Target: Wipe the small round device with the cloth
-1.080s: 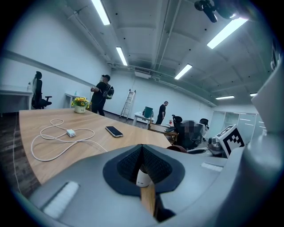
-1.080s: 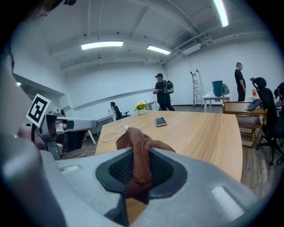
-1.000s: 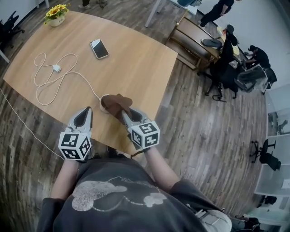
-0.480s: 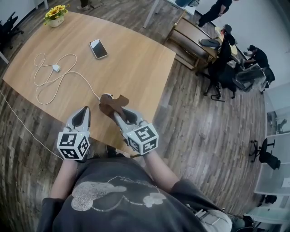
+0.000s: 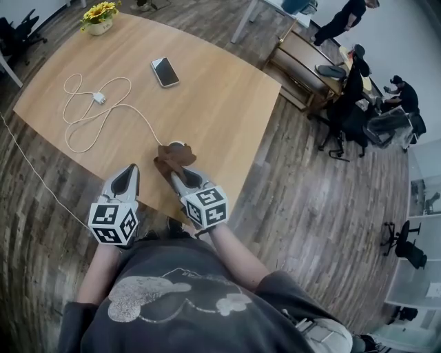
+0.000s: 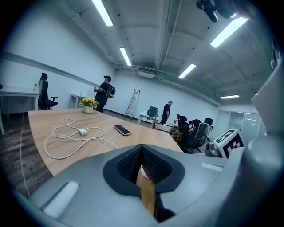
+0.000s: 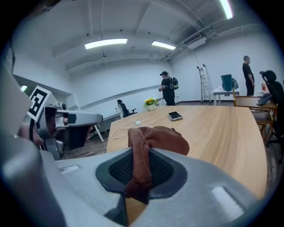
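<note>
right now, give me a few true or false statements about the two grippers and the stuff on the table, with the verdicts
1. The right gripper is shut on the brown cloth. True.
2. The left gripper holds the phone. False: its jaws are together on nothing, and the phone lies farther off on the table.
3. The cloth partly covers the small round device. True: only a white edge of the device shows past it.
4. The flower pot stands right beside the cloth. False: it stands at the far corner of the table, well away from the cloth.
</note>
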Tool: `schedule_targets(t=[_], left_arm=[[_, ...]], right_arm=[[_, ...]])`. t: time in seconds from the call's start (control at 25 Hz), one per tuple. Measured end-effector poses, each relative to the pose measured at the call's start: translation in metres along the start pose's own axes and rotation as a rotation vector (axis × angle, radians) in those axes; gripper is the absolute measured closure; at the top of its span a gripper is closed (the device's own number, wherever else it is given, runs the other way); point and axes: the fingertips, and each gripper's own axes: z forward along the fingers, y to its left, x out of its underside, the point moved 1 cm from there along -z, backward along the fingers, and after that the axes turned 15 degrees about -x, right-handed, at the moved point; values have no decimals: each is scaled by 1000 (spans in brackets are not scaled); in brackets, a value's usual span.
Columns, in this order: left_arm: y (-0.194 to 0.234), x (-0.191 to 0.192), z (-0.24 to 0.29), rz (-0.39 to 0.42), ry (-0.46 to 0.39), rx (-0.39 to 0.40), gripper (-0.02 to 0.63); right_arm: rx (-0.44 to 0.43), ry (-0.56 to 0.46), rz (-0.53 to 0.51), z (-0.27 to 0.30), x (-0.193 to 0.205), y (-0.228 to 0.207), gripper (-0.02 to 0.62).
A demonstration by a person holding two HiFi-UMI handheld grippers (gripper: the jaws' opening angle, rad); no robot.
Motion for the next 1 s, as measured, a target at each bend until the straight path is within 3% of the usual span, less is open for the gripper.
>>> schedule_targets(t=[0.56, 1.0], left_arm=[[14, 5, 2, 4, 25, 13, 586], [9, 20, 7, -6, 61, 44, 586]], right_arm=[[74, 79, 139, 17, 44, -22, 531], [65, 104, 100, 4, 43, -5, 529]])
